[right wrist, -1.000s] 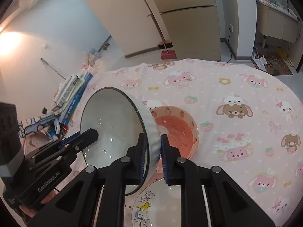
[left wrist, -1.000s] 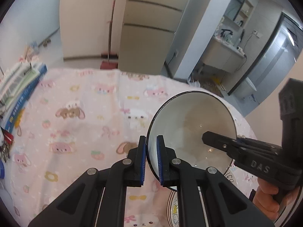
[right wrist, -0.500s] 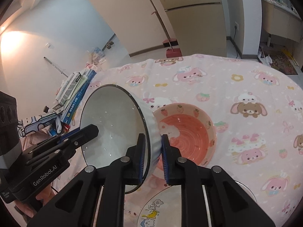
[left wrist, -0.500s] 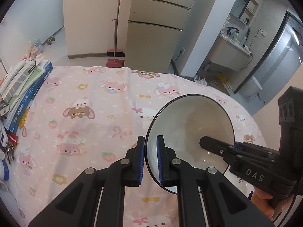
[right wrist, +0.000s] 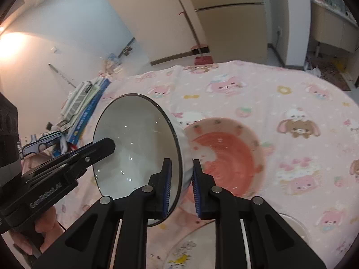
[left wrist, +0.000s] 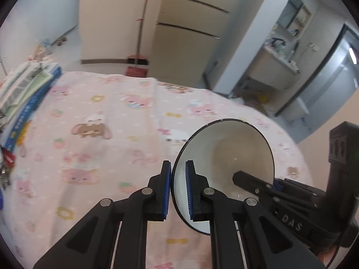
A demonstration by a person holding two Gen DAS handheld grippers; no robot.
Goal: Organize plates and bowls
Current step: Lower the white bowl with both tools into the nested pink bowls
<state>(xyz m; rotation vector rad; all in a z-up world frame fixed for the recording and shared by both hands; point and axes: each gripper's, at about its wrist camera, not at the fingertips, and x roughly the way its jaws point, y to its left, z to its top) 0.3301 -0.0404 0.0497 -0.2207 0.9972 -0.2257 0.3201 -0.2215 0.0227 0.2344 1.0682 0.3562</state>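
A white bowl (left wrist: 235, 152) with a dark rim hangs tilted on its side above the pink tablecloth (left wrist: 101, 134), gripped from both sides. My left gripper (left wrist: 178, 164) is shut on its rim. In the right wrist view my right gripper (right wrist: 182, 165) is shut on the white bowl's (right wrist: 134, 139) opposite, ribbed wall, and the left gripper (right wrist: 105, 144) reaches into it from the left. Just behind and below the white bowl, a pink strawberry-pattern bowl (right wrist: 228, 154) stands upright on the cloth. The right gripper (left wrist: 258, 181) shows at the bowl's far edge in the left wrist view.
A cartoon-printed plate (right wrist: 186, 253) lies on the cloth under my right gripper, with a pale dish rim (right wrist: 294, 226) to its right. Stacked books (left wrist: 22, 94) line the table's left edge. A person's hand (right wrist: 42, 224) holds the left gripper.
Both grippers have sunk a little with the white bowl between them. The pink bowl now looks larger and closer in the right wrist view. Both grips are unchanged.
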